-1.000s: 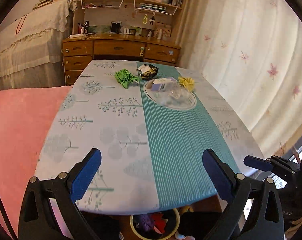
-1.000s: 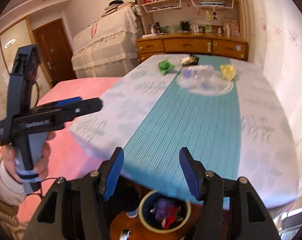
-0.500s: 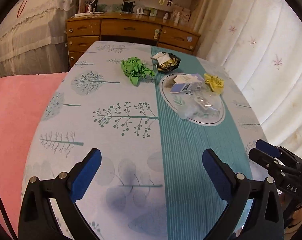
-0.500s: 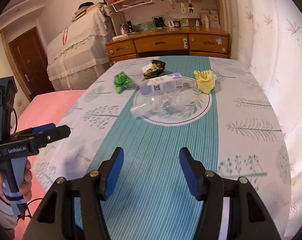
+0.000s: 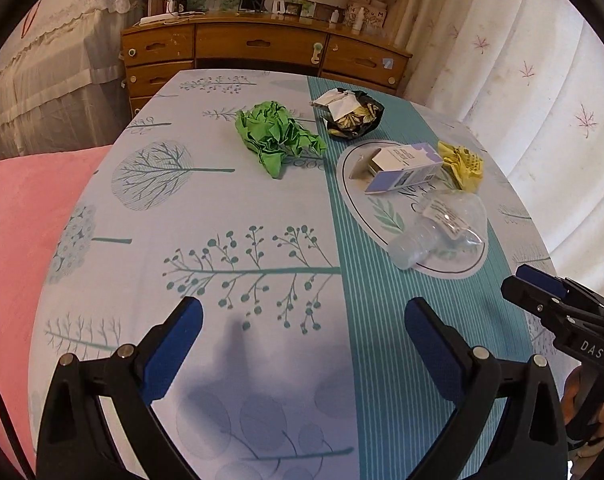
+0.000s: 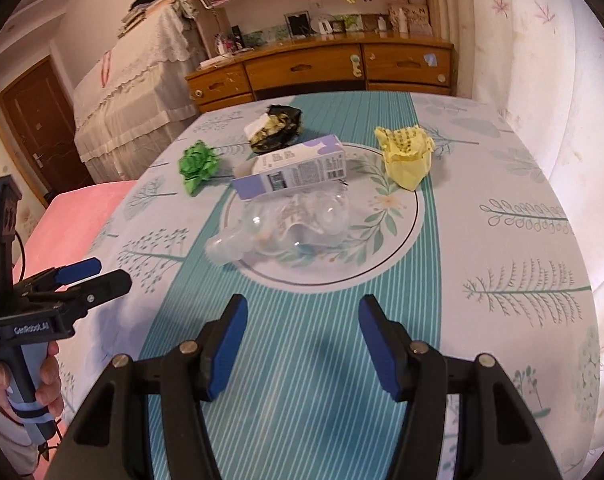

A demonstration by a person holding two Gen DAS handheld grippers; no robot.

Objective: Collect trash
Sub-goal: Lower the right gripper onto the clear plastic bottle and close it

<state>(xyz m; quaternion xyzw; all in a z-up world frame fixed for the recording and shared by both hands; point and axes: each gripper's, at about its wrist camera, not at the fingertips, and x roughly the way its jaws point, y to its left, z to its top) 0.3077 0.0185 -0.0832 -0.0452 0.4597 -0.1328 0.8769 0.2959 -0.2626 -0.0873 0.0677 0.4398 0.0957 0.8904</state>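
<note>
Trash lies on the far half of the table (image 5: 222,240): a crumpled green paper (image 5: 276,132) (image 6: 198,164), a black snack wrapper (image 5: 351,114) (image 6: 276,128), a purple and white carton (image 5: 403,166) (image 6: 298,166), a crushed clear plastic bottle (image 5: 437,228) (image 6: 286,224) and a crumpled yellow paper (image 5: 463,164) (image 6: 407,152). My left gripper (image 5: 302,344) is open and empty over the near table. My right gripper (image 6: 302,344) is open and empty, just short of the bottle.
A wooden dresser (image 5: 262,52) stands behind the table. A white curtain (image 5: 521,60) hangs at the right. A pink surface (image 5: 18,220) borders the table's left edge. Each gripper shows in the other's view: the right one (image 5: 557,312), the left one (image 6: 62,292).
Both grippers have moved forward over the table toward the trash. The bin below the table's near edge has left the view. Both stay open.
</note>
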